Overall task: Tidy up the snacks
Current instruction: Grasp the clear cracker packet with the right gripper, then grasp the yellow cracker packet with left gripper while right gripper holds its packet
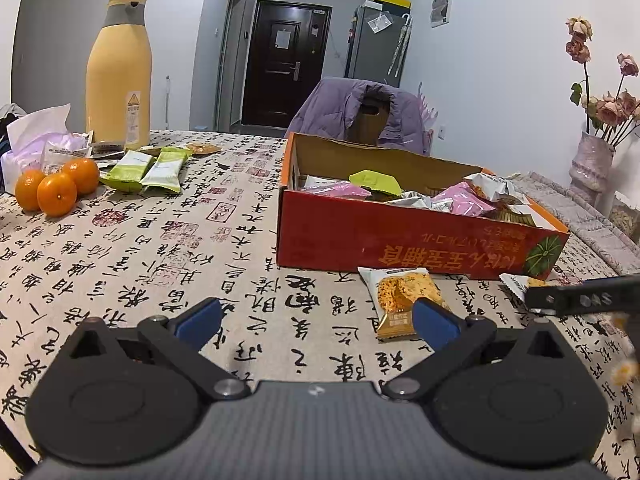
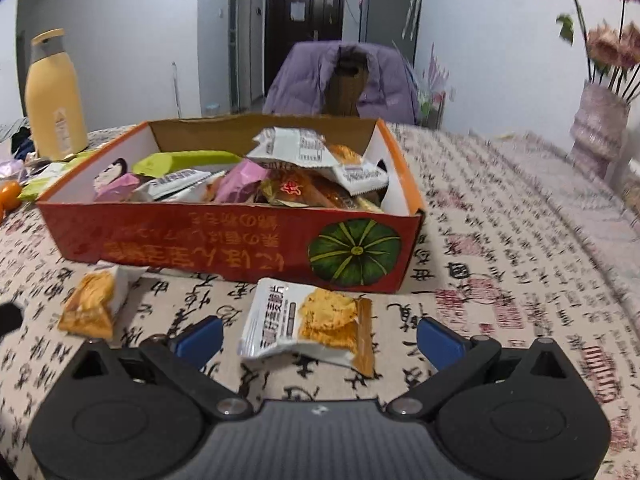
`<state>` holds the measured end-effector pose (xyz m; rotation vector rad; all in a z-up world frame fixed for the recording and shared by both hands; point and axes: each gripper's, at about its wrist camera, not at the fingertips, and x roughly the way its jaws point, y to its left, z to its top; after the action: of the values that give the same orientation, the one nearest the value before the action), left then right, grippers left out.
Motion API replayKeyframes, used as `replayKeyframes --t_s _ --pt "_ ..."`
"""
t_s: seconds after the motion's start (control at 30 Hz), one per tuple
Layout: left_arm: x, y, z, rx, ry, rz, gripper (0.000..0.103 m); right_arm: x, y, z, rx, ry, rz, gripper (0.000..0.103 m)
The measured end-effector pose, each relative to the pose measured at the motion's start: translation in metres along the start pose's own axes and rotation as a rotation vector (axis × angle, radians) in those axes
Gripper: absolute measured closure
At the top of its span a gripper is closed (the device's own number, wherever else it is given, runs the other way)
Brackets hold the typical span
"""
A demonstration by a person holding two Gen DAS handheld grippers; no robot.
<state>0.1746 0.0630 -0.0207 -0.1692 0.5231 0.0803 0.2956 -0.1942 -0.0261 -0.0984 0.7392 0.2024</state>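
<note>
Just short of the box, two cracker packets on the tablecloth.

Lay one cracker packet (image 2: 310, 326) between the spread jaws of right gripper (image 2: 319, 336), untouched; other packet (image 1: 402, 300) beside left gripper (image 1: 318, 322), jaws likewise apart, before red snack box (image 2: 240, 244) heaped with wrappers.

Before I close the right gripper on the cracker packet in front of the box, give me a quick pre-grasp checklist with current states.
1. Right gripper open: ok.
2. Cracker packet between its fingers: ok, lying flat on the tablecloth.
3. Packet separate from the red box: ok.
4. Left gripper out of the way: ok, open, near the second packet.
5. Room in the box: cannot tell; snacks piled high on the right.
</note>
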Motion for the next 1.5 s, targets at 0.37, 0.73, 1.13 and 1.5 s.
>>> replayKeyframes --t_s 0.37,0.73,1.13,1.5 --pt "0.001 -0.001 -0.001 0.005 0.004 -0.011 0.000 0.031 0.000 0.003 0.055 0.037 -0.009 0.017" --pt "0.001 -0.002 -0.001 0.011 0.004 -0.008 0.000 0.002 -0.004 -0.007 0.050 -0.057 0.015 0.052" --pt "0.001 -0.007 0.005 0.033 0.049 -0.001 0.000 -0.013 -0.002 -0.018 0.030 -0.179 0.004 0.052" --pt "0.031 -0.046 0.032 0.113 0.170 -0.011 0.000 -0.015 0.006 -0.024 -0.006 -0.208 -0.007 0.051"
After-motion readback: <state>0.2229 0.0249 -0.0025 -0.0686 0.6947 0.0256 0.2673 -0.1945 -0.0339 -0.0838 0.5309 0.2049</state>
